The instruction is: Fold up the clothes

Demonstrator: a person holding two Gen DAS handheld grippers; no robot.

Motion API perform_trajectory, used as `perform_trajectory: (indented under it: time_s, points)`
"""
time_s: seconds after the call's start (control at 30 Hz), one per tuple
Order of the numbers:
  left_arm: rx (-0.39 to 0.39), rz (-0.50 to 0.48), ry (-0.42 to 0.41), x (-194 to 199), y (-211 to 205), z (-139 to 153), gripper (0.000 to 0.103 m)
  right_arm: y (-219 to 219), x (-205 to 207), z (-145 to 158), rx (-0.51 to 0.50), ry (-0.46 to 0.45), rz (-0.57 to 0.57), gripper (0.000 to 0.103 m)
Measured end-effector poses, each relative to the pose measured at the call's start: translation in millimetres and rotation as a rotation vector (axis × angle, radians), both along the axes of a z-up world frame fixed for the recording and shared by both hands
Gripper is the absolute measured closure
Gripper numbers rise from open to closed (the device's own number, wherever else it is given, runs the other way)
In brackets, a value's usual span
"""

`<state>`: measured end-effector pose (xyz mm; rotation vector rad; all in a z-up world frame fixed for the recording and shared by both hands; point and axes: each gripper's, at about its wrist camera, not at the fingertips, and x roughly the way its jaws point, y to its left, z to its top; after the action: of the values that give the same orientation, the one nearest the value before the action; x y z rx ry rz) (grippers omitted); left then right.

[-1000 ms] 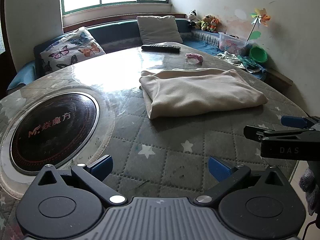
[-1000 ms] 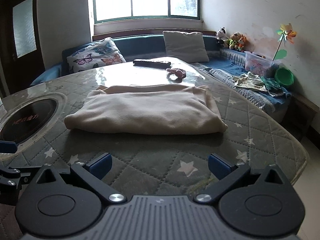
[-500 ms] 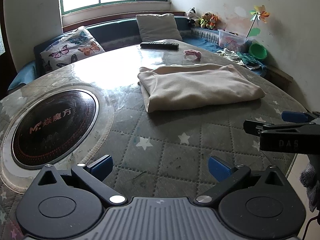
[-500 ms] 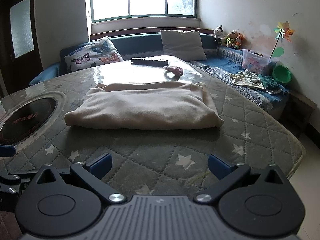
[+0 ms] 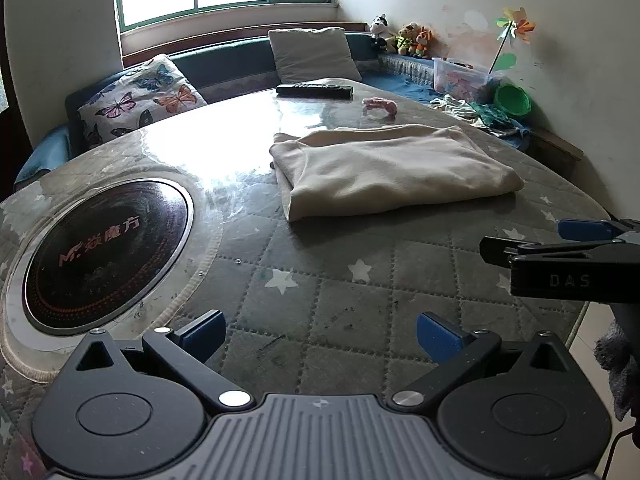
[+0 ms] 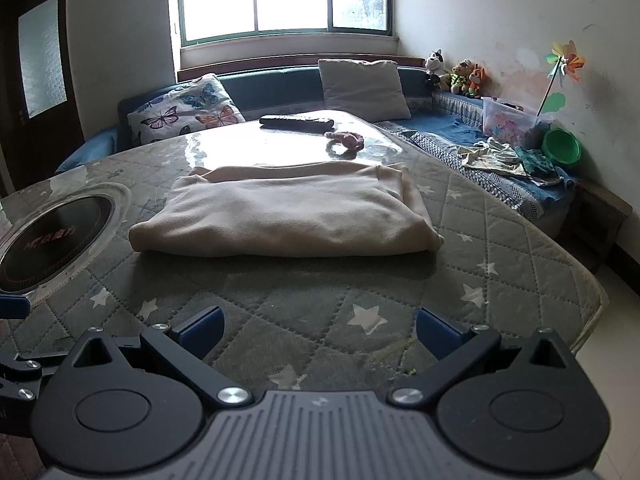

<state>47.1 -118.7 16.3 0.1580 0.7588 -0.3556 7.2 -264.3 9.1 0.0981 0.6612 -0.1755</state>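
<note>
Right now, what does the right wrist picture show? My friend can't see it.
A folded cream fleece garment lies on a grey star-quilted table. The right gripper hovers before it with its jaws wide open and empty. Behind lie a black remote control and a small pink toy.

a: what carries it all?
b: a quilted, star-print table [image 5: 360, 292] under a clear cover.
a: and on it?
b: folded cloth [image 5: 392, 168] mid-right, inset cooktop [image 5: 104, 252] at left, remote [image 5: 315, 90] and pink toy [image 5: 380, 105] far.
</note>
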Motion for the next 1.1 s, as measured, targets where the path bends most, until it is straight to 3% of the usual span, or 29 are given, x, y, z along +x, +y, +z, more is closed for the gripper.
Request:
perform_trajectory:
  time_s: [1.1]
  points:
    - [0.062,0.005,-0.076,-11.1,-11.9,18.3,0.000,0.4,-2.3,5.3,-0.001,-0.022,-0.007,0.000]
